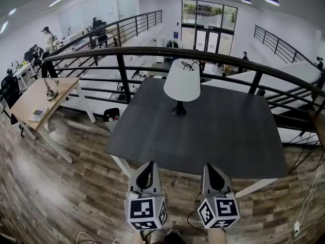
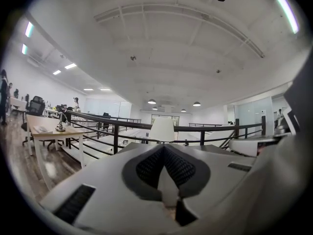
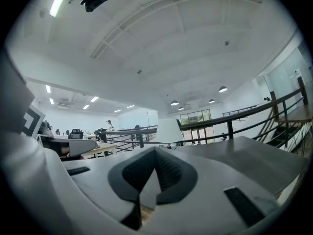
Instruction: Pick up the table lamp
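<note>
The table lamp, with a white shade and a black foot, stands upright on the far middle of the dark square table. My left gripper and right gripper hover side by side at the table's near edge, well short of the lamp, both shut and holding nothing. In the left gripper view the shade shows just above my left gripper. In the right gripper view the shade sits beyond my right gripper.
A black railing curves behind the table, with a drop to a lower floor beyond it. A light wooden desk with a small desk lamp stands at the left. Cables lie on the wood floor at the right.
</note>
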